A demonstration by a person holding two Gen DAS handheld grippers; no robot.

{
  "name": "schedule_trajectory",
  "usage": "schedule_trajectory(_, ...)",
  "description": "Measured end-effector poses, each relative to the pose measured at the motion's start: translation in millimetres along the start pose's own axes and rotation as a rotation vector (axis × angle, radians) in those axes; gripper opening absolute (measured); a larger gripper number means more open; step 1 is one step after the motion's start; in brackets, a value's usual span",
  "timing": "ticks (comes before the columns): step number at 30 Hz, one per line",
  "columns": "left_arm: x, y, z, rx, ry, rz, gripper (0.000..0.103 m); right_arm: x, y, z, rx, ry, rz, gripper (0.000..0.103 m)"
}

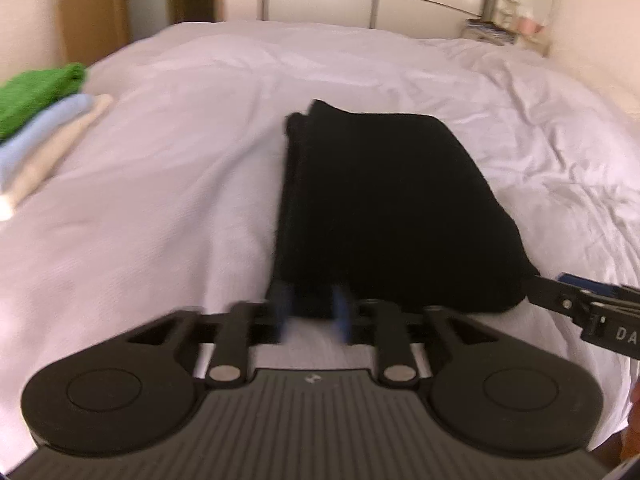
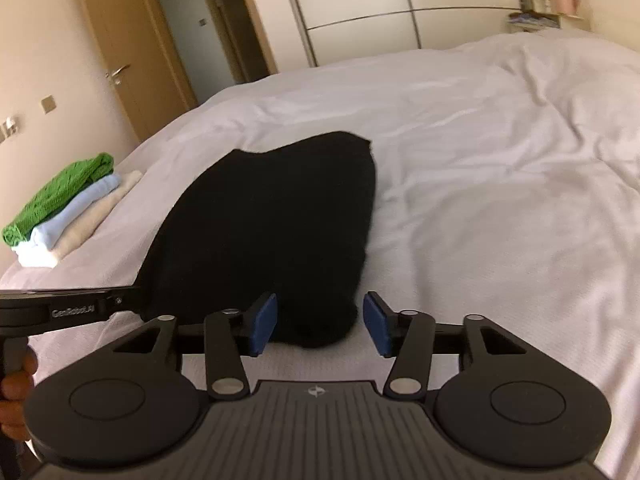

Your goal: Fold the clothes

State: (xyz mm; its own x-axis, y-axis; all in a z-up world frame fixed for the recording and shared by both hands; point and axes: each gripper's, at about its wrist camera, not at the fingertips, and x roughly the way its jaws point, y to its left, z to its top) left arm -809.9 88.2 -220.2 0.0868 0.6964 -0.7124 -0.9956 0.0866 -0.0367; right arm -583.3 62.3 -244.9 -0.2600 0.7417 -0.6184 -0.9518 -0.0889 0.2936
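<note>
A black garment is lying folded into a compact rectangle on the white bed, near its front edge. A stack of folded items (green, light blue, cream, white) is resting well apart at the left of the bed. Most of the folding is judged to be done; what is left is probably a final fold or the carrying of the black piece to the stack.

The left gripper is being held angled down at the near left corner of the garment; its blue pads are blurred and set a little apart, the cloth edge lying at or between them, so a grasp cannot be told. The right gripper is being held at the near right corner, angled down, released: its pads are standing clear on either side of the cloth's rounded corner. A hand is being seen on the left gripper's handle.
</note>
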Motion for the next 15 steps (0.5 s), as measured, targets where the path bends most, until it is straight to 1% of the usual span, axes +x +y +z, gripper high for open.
schedule_trajectory(2, -15.6, -3.8, -5.6, -0.016, 0.003, 0.009, 0.031, -11.0, -4.1, -1.7, 0.036, 0.018, 0.000, 0.059)
schedule_trajectory(4, -29.9, -7.6, -12.6, -0.042, 0.018, -0.003, 0.031, -21.0, -8.9, -4.9, 0.074, 0.040, 0.012, 0.059)
schedule_trajectory(7, -52.3, -16.1, -22.8, -0.055, 0.030, -0.010, 0.032, -40.8, -10.2, -8.9, 0.086, 0.041, 0.019, 0.065)
schedule_trajectory(10, -76.8, -27.5, -30.3, -0.043, 0.025, -0.001, 0.033, -62.4, -9.2, -9.6, 0.084, 0.028, 0.033, 0.067)
schedule_trajectory(15, -113.7, -48.8, -39.8, 0.004, 0.003, 0.056, 0.036, -99.5, -6.6, -10.5, 0.080, -0.009, 0.033, 0.073)
